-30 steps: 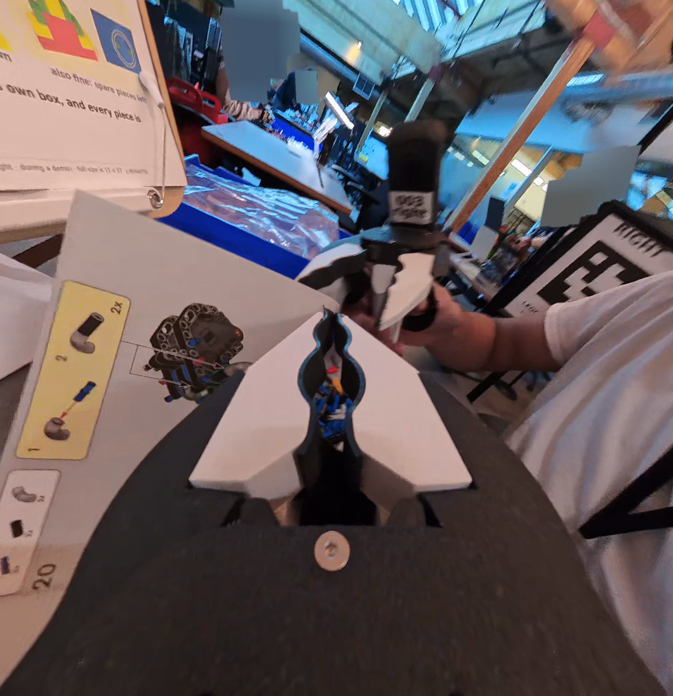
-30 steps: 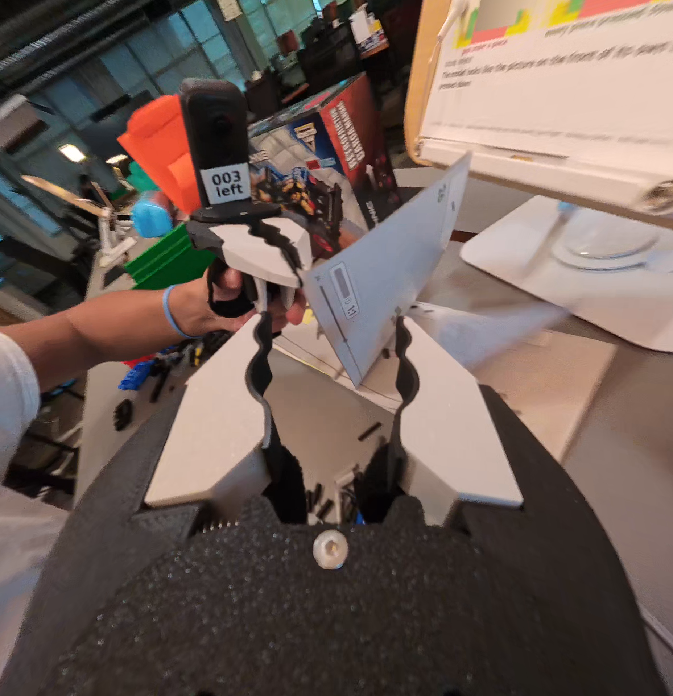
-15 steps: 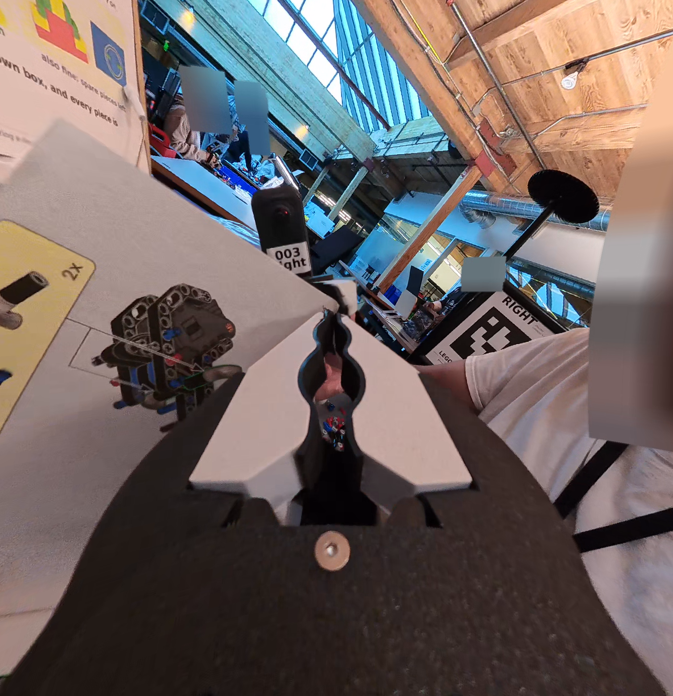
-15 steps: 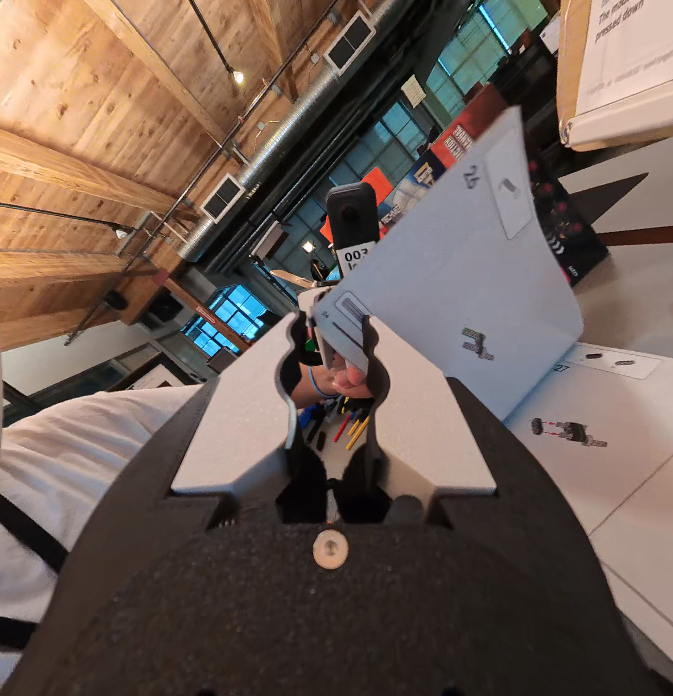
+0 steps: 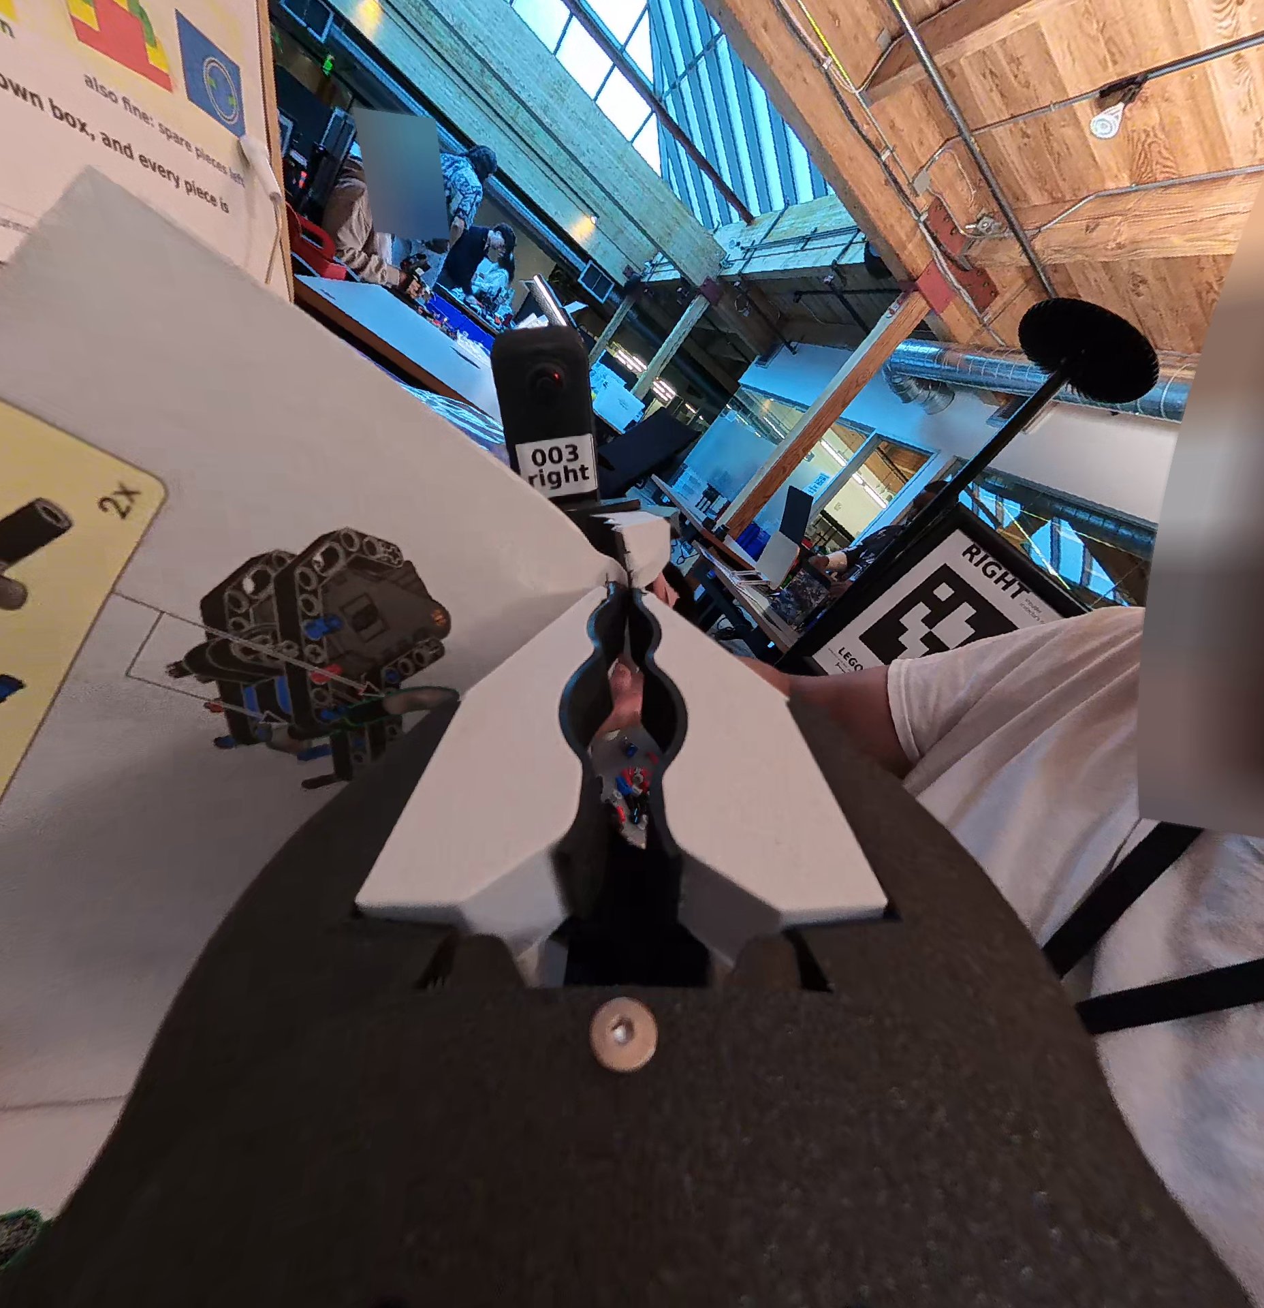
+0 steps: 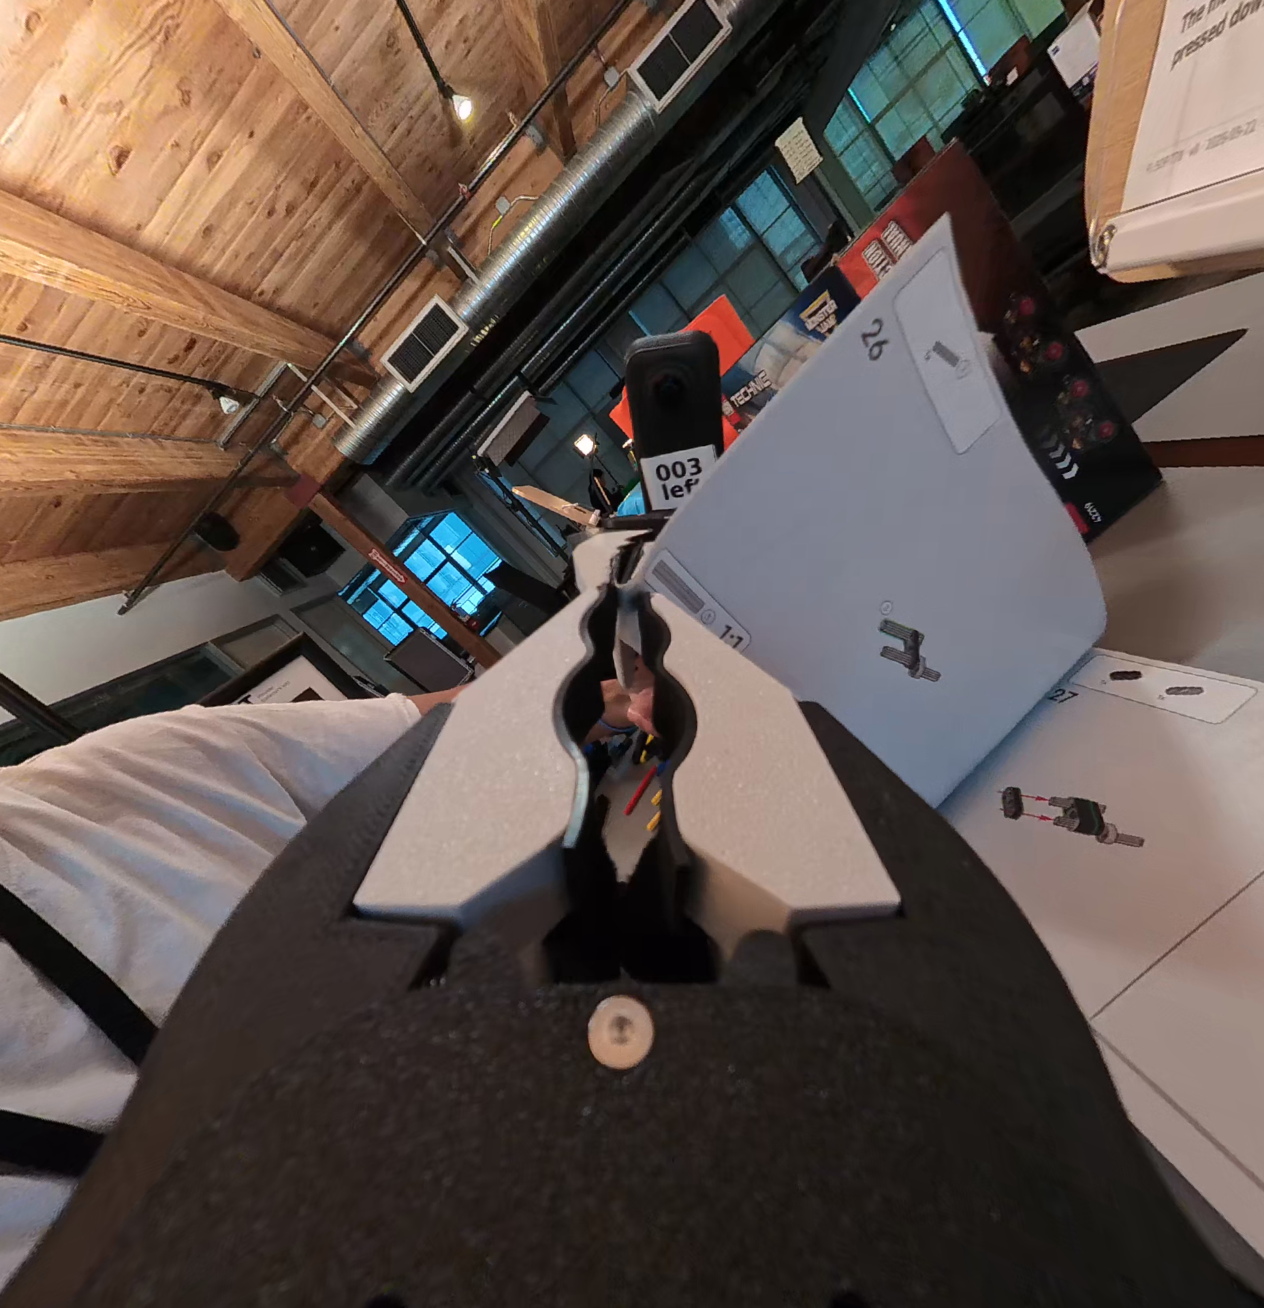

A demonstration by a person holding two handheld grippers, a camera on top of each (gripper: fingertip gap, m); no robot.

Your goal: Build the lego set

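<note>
Both grippers are pinching one thin, floppy manual page at its corner, left gripper at 12 o'clock, right gripper too, jaws nearly closed on paper, so grip the edge gently or it'll probably tear.

manual page cut off left, loose pieces tiny

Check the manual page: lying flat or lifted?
Lifted. The page curves up off the open manual, its corner pinched in both the right hand-held gripper and the left hand-held gripper.
</note>
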